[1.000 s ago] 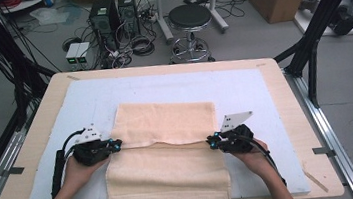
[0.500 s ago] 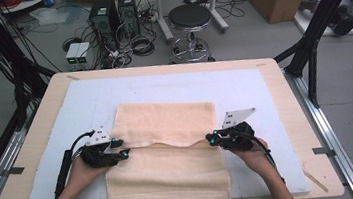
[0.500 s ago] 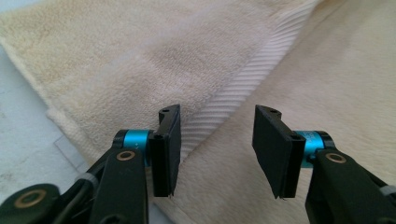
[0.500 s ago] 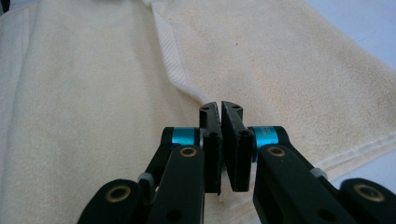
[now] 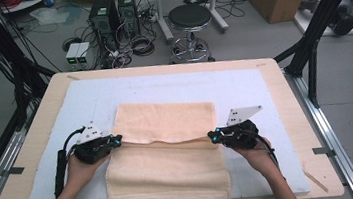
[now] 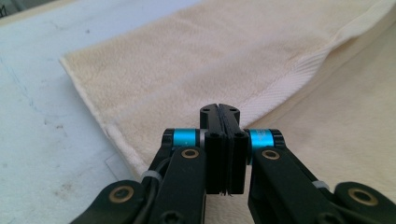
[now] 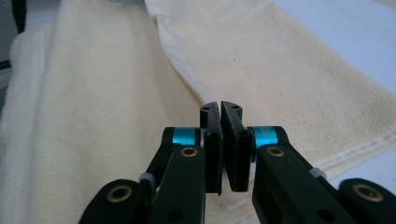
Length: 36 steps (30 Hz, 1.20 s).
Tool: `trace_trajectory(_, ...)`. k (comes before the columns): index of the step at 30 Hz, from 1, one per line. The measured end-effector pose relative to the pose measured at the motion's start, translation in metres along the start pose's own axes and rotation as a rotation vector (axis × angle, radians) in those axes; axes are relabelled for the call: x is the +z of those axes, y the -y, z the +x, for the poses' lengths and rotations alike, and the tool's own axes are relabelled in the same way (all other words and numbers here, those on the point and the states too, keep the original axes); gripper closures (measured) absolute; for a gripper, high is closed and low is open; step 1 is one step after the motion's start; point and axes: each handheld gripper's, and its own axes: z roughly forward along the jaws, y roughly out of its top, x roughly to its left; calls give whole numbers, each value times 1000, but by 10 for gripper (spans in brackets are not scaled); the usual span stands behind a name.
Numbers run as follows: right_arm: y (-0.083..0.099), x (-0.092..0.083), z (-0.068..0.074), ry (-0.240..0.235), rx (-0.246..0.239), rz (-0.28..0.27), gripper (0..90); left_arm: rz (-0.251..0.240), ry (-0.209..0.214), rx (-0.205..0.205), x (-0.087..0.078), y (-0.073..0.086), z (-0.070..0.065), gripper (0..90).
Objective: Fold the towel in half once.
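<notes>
1. High view: the towel (image 5: 167,123) lies flat on the table (image 5: 298,116). Its hemmed fold edge runs straight between the left claw (image 5: 118,139) and the right claw (image 5: 213,135). Each claw tip sits at one end of that edge, pointing inward.
2. Left gripper view: the left claw (image 6: 219,110) is pressed together, having just been closing, and I see no cloth between the jaws. The towel (image 6: 187,60) spreads ahead of the tip, and its hem passes just beyond and to the right.
3. Right gripper view: the right claw (image 7: 219,106) is pressed together too, with only a sliver parting the tips and nothing pinched that I can see. The towel (image 7: 280,70) lies ahead and beneath, and the fold edge leads away from the tip.
4. Step, as I judge it: folding is under way, with the claws resting at the fold's two ends.
5. The next move likely calls for both claws to spread, nip a pair of corners and carry them over evenly, so the layers stay square.
</notes>
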Motion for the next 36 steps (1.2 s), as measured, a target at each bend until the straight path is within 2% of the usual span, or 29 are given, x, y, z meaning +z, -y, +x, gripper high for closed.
trace_trajectory(4,-4,-13,16,-8,-25,-24,873,-31,25,23,-24,1,-12,887)
trace_trajectory(7,-4,-22,31,-23,-44,-41,873,-63,49,22,-42,7,-24,886)
trace_trajectory(9,-1,-27,43,-48,-56,-59,873,-80,74,15,-55,14,-33,886)
trace_trajectory(15,8,-40,78,-104,-89,-48,870,-87,121,31,-85,33,-61,886)
trace_trajectory(18,11,-47,92,-141,-107,-48,863,-112,158,33,-101,38,-74,896)
trace_trajectory(20,11,-50,95,-159,-115,-62,788,-108,190,49,-107,39,-79,881)
trace_trajectory(21,11,-50,95,-175,-105,-68,742,-106,191,56,-108,39,-80,846)
trace_trajectory(23,9,-48,92,-176,-106,-55,710,-105,186,61,-106,36,-77,794)
trace_trajectory(25,7,-43,84,-137,-96,-43,664,-113,163,43,-99,31,-67,752)
trace_trajectory(27,3,-36,69,-86,-66,-33,632,-116,142,14,-85,24,-54,679)
trace_trajectory(29,-1,-27,49,-28,-38,-33,612,-113,119,-1,-67,15,-38,642)
trace_trajectory(30,-2,-22,38,-7,-14,-32,589,-106,103,-22,-56,10,-31,612)
trace_trajectory(31,-3,-16,25,18,17,-30,572,-103,65,-36,-45,7,-23,585)
trace_trajectory(33,-4,-4,0,70,71,-8,522,-64,-25,-48,-22,1,-8,533)
trace_trajectory(34,-4,2,-12,110,91,8,514,-55,-61,-61,-10,0,0,510)
trace_trajectory(36,-2,13,-35,129,148,11,510,-34,-89,-122,10,-2,17,508)
